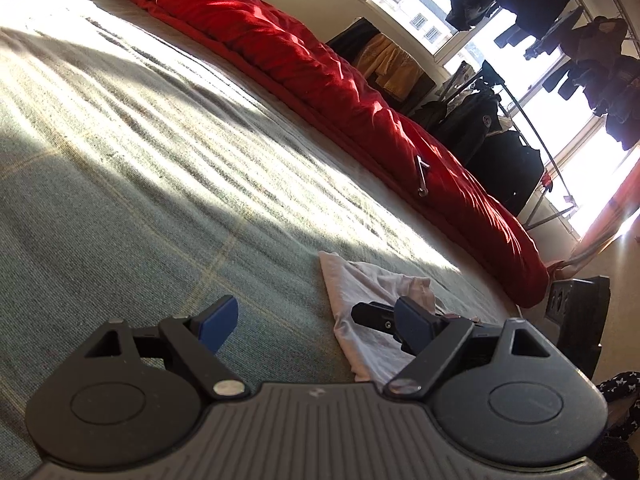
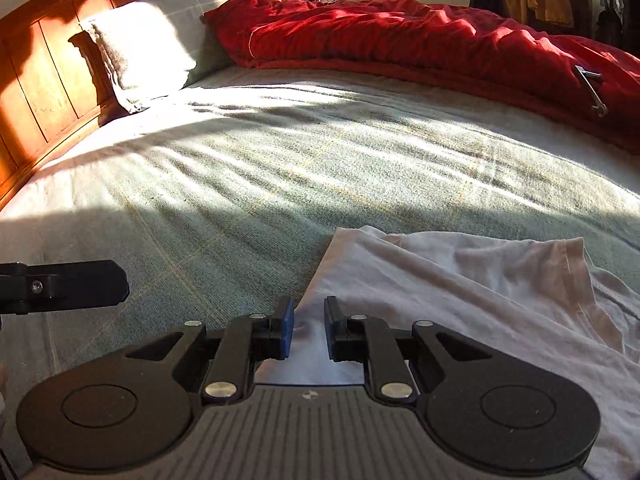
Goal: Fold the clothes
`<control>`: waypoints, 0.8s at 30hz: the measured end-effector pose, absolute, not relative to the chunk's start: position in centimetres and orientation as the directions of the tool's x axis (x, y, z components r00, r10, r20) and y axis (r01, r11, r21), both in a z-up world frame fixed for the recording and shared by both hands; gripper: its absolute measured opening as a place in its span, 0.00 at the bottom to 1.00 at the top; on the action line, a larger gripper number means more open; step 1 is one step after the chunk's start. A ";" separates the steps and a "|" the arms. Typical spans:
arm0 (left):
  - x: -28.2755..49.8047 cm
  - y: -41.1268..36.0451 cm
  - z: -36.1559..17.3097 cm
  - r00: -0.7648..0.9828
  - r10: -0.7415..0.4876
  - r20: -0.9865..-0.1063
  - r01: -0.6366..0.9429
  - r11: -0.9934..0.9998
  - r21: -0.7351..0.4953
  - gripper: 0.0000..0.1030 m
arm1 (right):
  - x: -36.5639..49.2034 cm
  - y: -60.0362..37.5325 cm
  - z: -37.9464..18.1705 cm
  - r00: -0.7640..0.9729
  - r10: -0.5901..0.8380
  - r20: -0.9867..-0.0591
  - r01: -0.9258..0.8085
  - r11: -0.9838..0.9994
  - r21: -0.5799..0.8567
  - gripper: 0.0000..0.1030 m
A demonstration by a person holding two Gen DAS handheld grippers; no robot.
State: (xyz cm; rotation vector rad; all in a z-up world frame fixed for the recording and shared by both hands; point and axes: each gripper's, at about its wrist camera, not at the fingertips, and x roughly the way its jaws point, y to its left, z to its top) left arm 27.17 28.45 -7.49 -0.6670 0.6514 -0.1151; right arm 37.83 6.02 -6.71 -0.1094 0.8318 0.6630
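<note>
Two handheld grippers over a white garment on a bed.

Right gripper (image 2: 308, 330), fingers narrowly parted, sits at the edge of the white garment (image 2: 460, 280); left gripper (image 1: 316, 322) is spread wide beside it over the grey-green bedspread (image 2: 280, 160). How far folding has got is unclear.

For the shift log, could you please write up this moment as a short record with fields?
surface: bed with grey-green cover
garment: white T-shirt, lying rumpled on the cover
left tool: open, empty, low over the cover beside the shirt
right tool: narrowly open, at the shirt's near edge, grip not certain
far side: red duvet, bunched
head end: pillow, wooden headboard
</note>
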 end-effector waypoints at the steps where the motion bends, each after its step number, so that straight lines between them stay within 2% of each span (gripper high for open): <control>1: 27.2 28.5 -7.5 0.798 -0.300 -0.523 -0.103 0.787 -0.609 0.83 | 38.1 6.0 -6.8 0.499 0.483 -0.719 -0.571 0.808 0.145 0.18; 5: 27.3 28.6 -7.6 0.795 -0.299 -0.528 -0.108 0.787 -0.608 0.83 | 40.3 7.1 -8.9 0.498 0.453 -0.739 -0.541 0.828 0.143 0.18; 10: 27.3 28.7 -7.7 0.796 -0.301 -0.525 -0.108 0.783 -0.613 0.83 | 42.5 7.9 -8.5 0.528 0.469 -0.708 -0.508 0.842 0.179 0.18; 18: 27.1 28.8 -7.6 0.798 -0.299 -0.523 -0.109 0.782 -0.613 0.83 | 39.1 6.5 -6.5 0.501 0.500 -0.706 -0.564 0.808 0.173 0.19; 24: 26.7 28.8 -7.4 0.804 -0.295 -0.517 -0.113 0.777 -0.619 0.83 | 36.5 5.5 -5.0 0.478 0.522 -0.706 -0.605 0.778 0.166 0.24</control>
